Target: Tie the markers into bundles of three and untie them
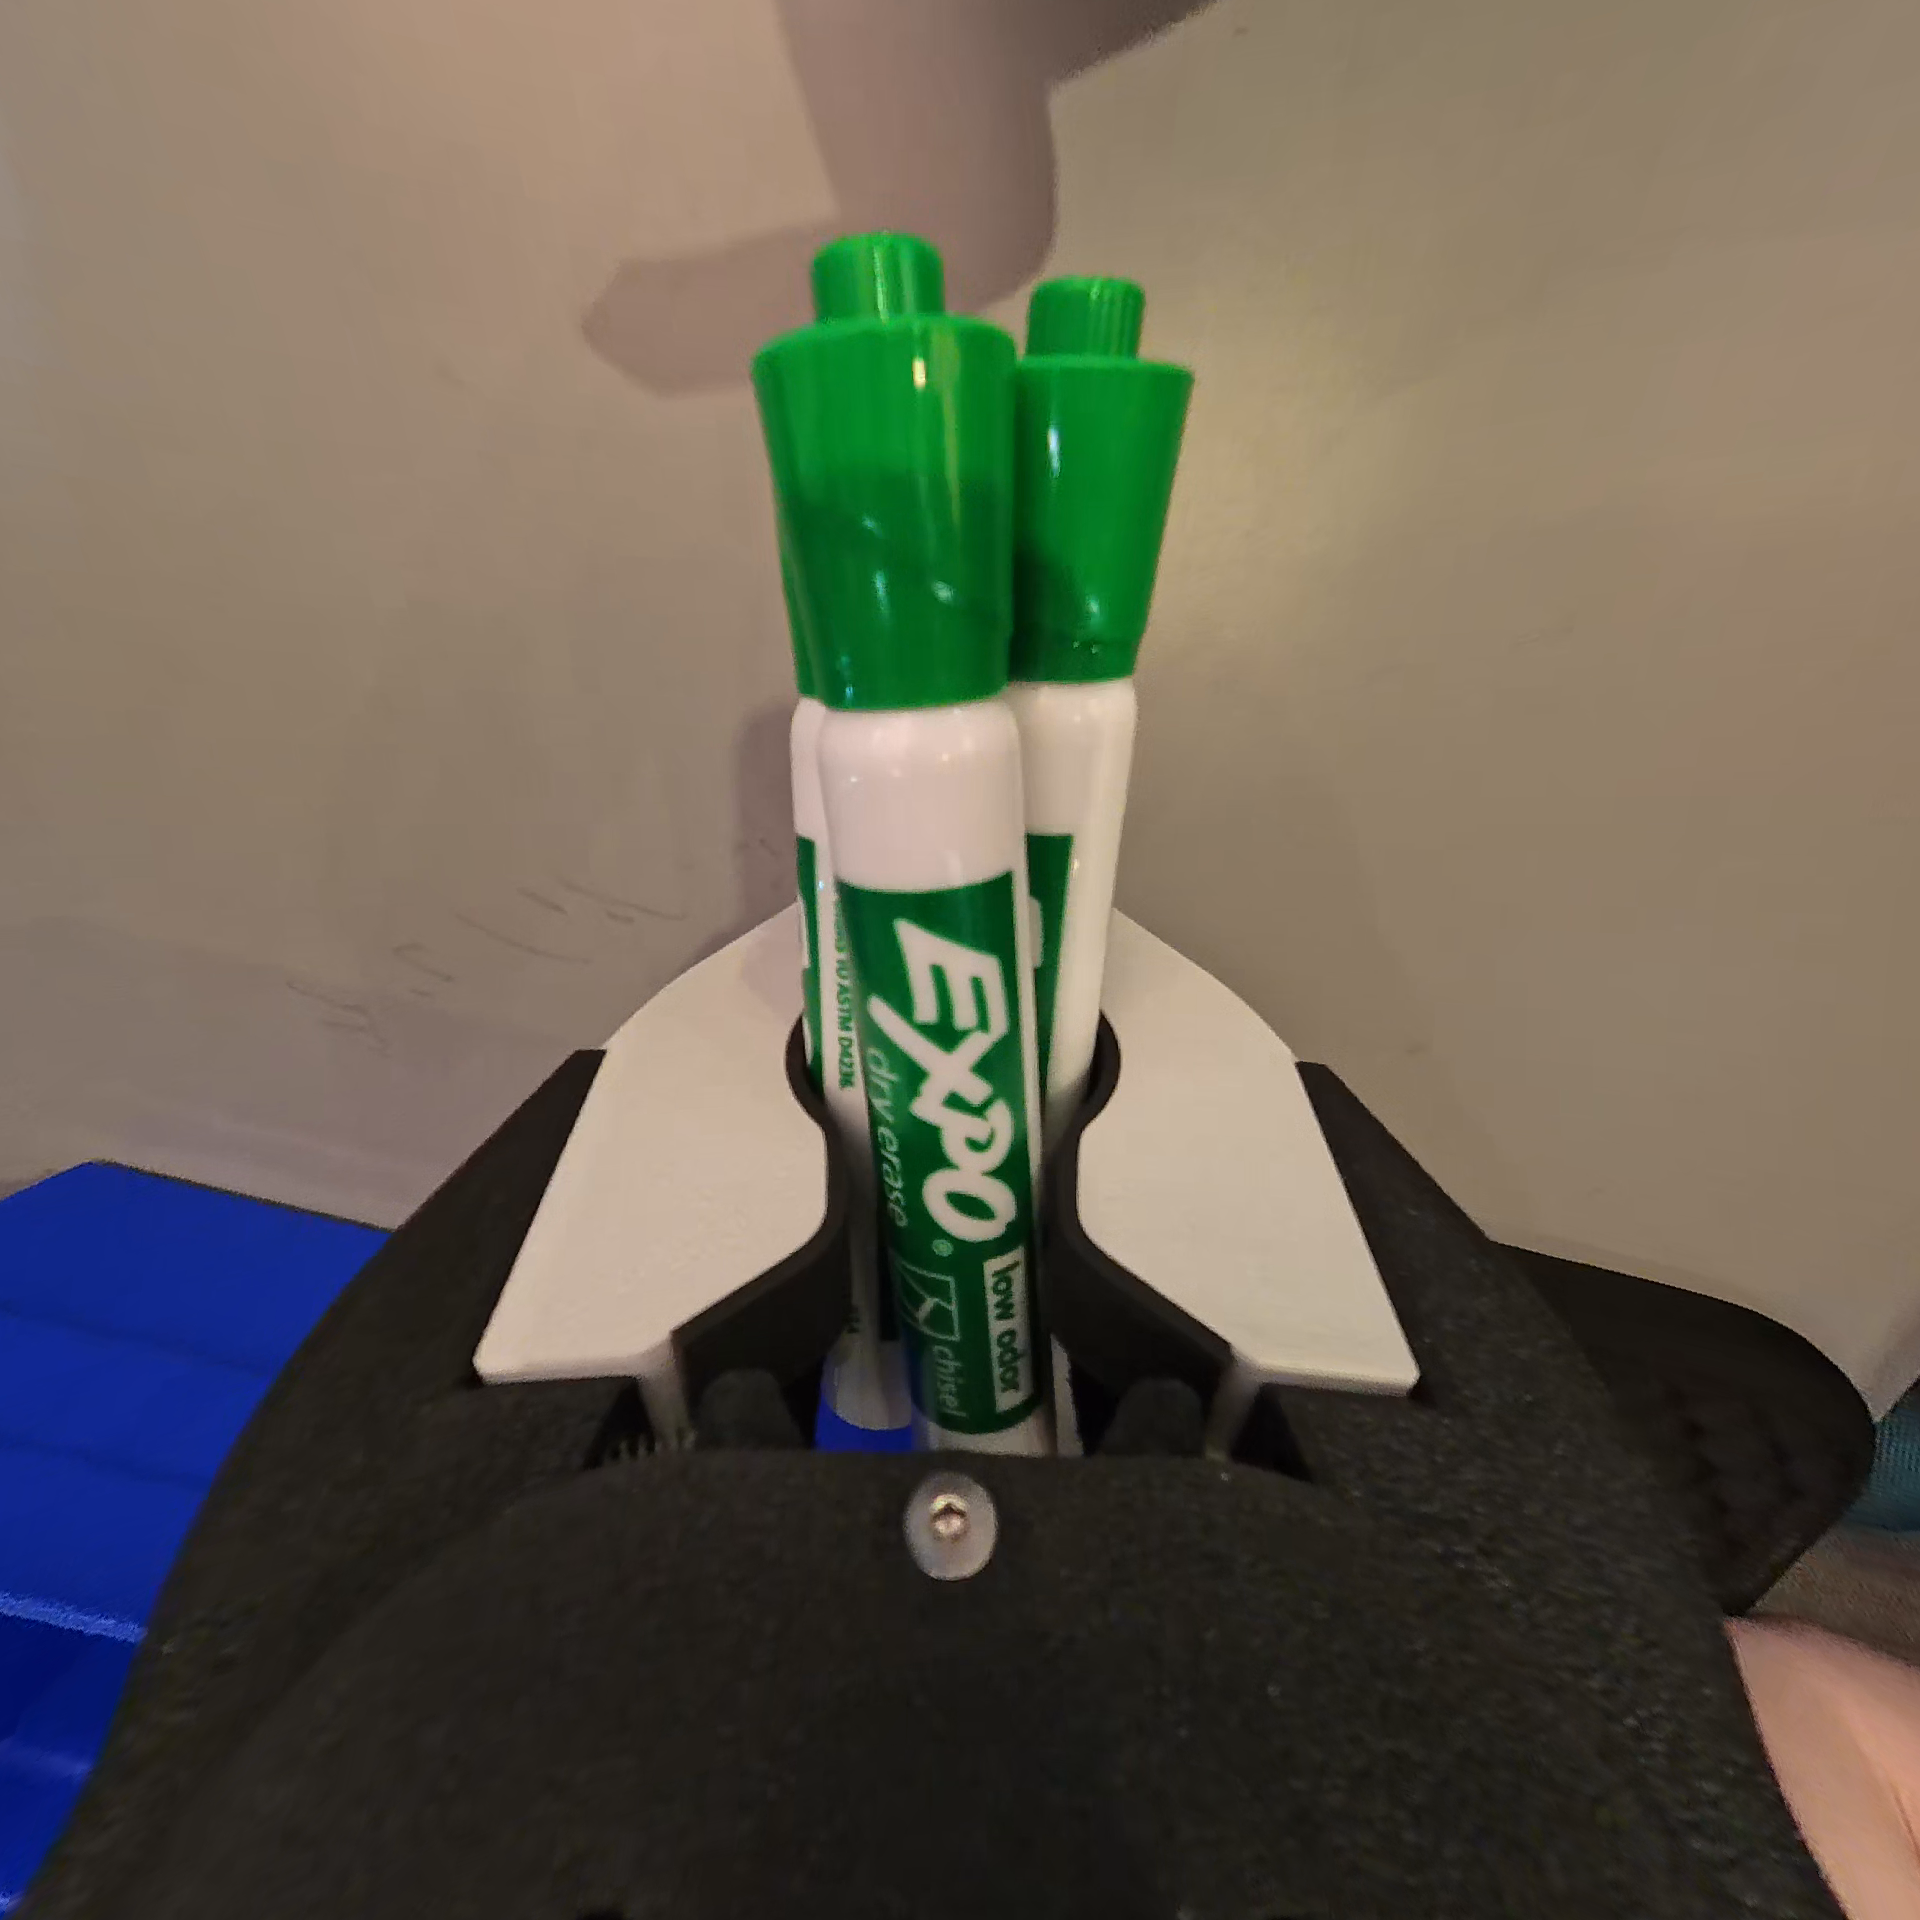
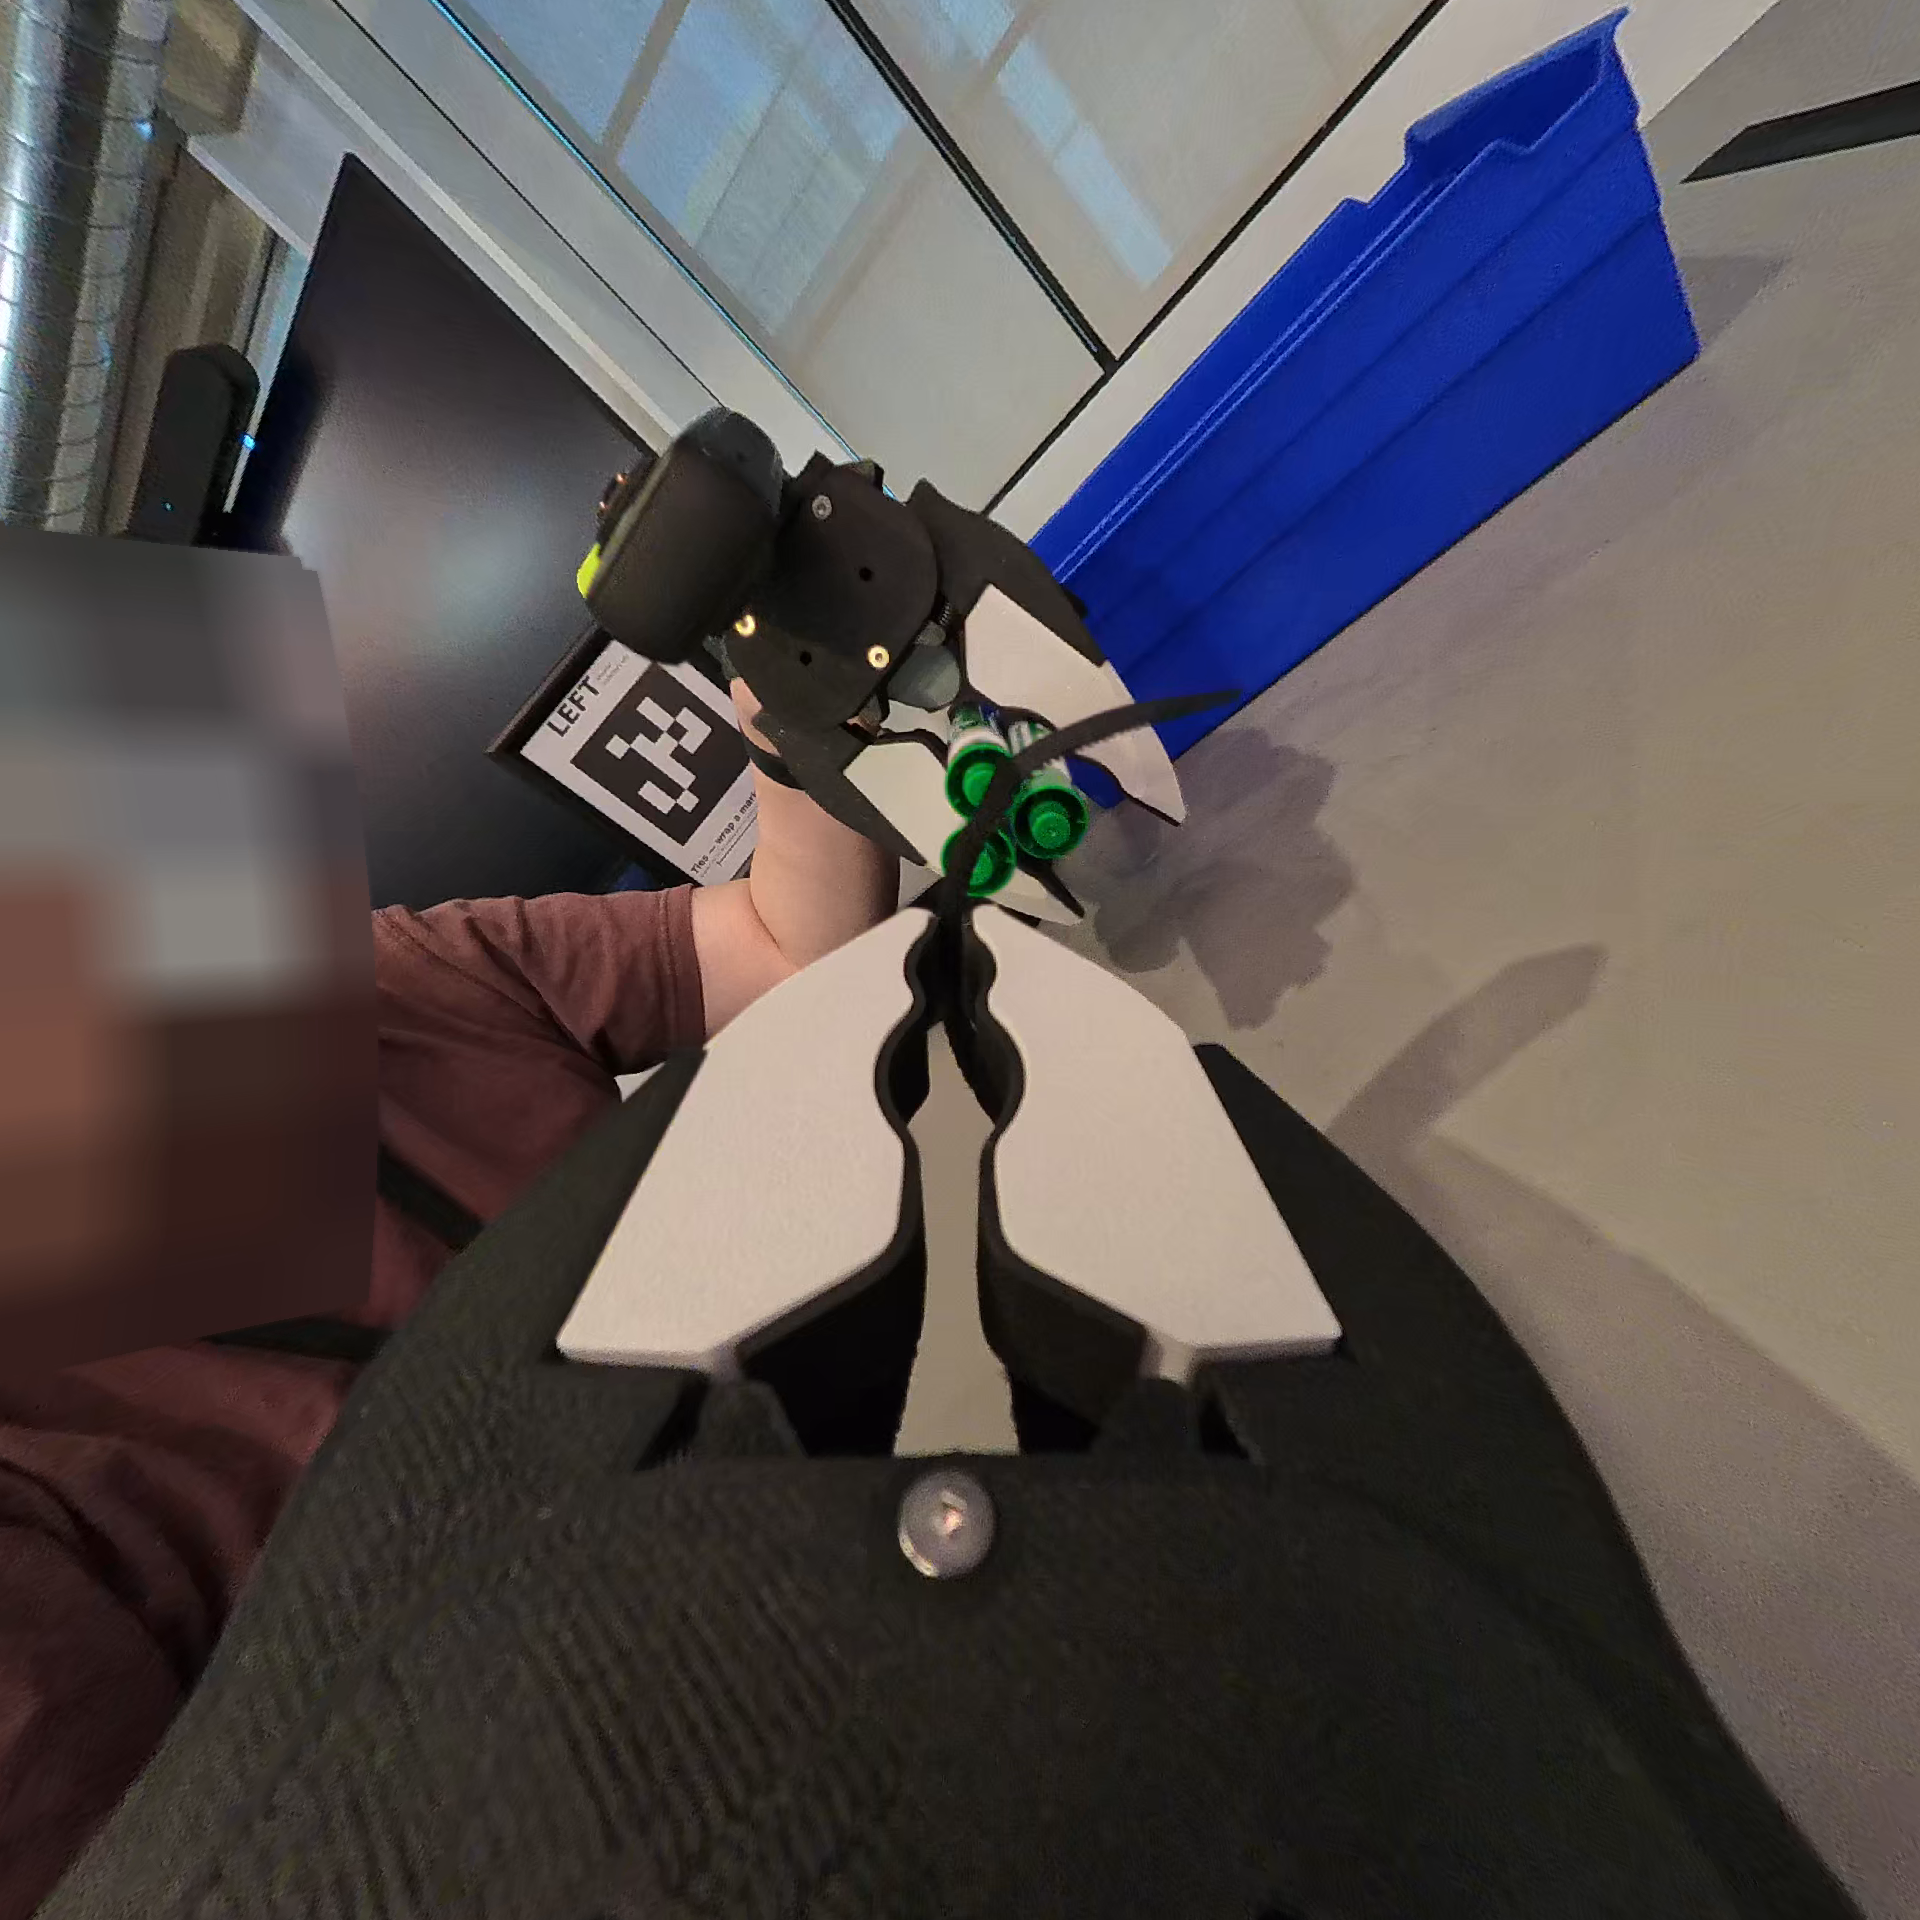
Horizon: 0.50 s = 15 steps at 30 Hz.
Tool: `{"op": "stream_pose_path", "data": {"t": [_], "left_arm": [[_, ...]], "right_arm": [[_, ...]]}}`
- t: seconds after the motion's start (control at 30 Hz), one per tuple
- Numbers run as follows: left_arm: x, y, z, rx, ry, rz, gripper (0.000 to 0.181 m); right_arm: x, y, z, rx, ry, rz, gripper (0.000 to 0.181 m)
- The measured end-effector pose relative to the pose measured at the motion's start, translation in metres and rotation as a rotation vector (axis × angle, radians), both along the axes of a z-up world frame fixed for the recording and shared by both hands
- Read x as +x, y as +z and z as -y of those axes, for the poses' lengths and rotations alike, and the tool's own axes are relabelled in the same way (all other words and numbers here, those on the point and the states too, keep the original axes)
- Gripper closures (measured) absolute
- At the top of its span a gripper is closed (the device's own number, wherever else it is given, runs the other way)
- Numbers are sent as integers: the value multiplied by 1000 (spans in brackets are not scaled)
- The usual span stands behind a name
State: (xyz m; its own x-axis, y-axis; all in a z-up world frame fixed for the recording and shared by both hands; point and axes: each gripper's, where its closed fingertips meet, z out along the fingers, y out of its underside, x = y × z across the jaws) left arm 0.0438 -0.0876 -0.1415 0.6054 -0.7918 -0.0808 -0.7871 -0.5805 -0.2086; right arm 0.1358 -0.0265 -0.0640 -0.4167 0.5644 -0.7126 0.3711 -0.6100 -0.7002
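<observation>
I seem to be working in an office or lab: large glass partition panels (image 2: 727,177), a dark monitor (image 2: 416,499), a grey tabletop (image 2: 1558,831), a blue plastic bin (image 2: 1403,436), and an exposed metal duct (image 2: 52,239).

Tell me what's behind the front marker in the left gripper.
Behind the front marker stand two more green-capped markers, all held between the left gripper's fingers. Their lower barrels are covered by the front one. The right wrist view shows three caps; no tie shows in the left view.
</observation>
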Motion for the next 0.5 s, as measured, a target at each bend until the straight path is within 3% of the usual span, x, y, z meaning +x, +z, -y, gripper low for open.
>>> {"op": "stream_pose_path", "data": {"t": [0.23, 0.5], "left_arm": [[4, 4, -1, 14, -9, 25, 139], [-1, -6, -8, 11, 26, -13, 139]], "right_arm": [[0, 1, 2, 7, 5, -9, 178], [-14, 33, 31, -44, 10, -92, 178]]}}
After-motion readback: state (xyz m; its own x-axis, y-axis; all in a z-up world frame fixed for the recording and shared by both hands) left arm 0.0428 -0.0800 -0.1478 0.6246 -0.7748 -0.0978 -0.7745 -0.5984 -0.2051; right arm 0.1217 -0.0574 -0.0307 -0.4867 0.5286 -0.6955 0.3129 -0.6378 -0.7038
